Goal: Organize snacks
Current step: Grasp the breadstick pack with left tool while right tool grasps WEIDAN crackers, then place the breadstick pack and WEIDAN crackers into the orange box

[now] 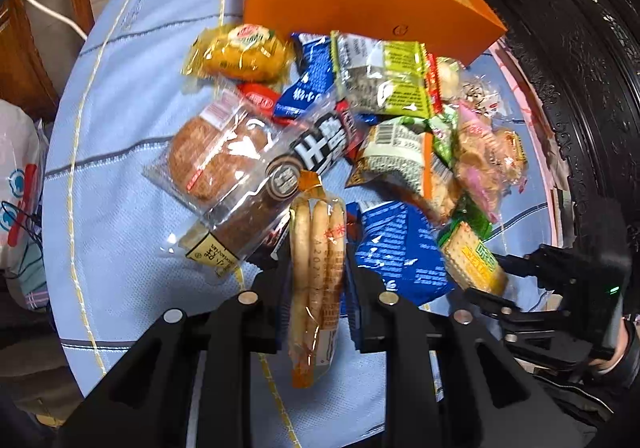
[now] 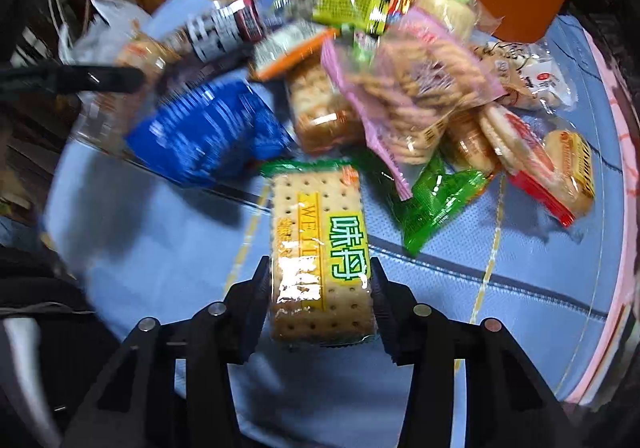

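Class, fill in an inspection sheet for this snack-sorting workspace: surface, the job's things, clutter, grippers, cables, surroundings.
Surface: round table under a light blue lined cloth.
Job's things: snack pile mid-table; orange box standing behind it; bread packet, blue packets, yellow cake packet.
Clutter: nothing seen apart from the snacks.
Grippers: left gripper shut on the rice-cracker packet; right gripper with its jaws against the soda-cracker packet, which lies between them.
Cables: white cable beyond the table edge.
Surroundings: white plastic bag left of the table, wooden furniture, dark carved furniture on the right.
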### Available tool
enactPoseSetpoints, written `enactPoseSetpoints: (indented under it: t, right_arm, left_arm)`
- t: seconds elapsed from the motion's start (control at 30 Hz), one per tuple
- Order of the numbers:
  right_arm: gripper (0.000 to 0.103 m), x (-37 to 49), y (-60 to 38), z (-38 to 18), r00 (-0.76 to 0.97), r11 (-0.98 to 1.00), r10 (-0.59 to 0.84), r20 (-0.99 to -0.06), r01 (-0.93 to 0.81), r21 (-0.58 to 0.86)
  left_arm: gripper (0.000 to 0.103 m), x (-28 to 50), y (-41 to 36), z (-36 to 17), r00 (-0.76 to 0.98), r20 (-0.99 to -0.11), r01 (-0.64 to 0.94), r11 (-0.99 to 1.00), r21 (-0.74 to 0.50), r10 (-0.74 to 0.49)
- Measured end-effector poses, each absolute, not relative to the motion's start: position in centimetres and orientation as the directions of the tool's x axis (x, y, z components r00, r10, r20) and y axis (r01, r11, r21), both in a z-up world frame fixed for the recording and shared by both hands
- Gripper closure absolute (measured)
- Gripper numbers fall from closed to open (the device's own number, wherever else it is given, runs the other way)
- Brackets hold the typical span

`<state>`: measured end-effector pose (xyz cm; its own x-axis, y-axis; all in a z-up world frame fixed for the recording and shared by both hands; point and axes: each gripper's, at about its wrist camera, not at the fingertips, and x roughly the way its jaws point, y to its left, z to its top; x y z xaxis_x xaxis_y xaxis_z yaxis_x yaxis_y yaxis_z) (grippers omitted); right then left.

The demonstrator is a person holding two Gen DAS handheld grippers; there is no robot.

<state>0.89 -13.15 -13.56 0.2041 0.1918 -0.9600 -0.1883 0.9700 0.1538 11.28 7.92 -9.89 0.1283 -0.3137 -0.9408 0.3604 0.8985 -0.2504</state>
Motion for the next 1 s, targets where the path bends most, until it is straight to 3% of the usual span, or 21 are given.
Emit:
enactPoseSetpoints:
  t: [0.5, 1.0]
  right_arm:
    - [0.056, 2.8, -16.6, -4.7, 0.334, 0.913, 0.403, -0.852, -0.213, 0.348]
    - [0.056, 13.6, -21.7, 3.1, 0.553, 0.936, 0.351, -0.756, -0.213, 0.279]
  left_arm:
    - [0.081, 11.7, 6.1, -3.8, 0.204, -0.896, 0.392, 0.872, -0.294, -0.394]
    - [0.081, 20.2, 0.3, 2.8, 0.346, -0.838, 0.424, 0.867, -0.262, -0.422]
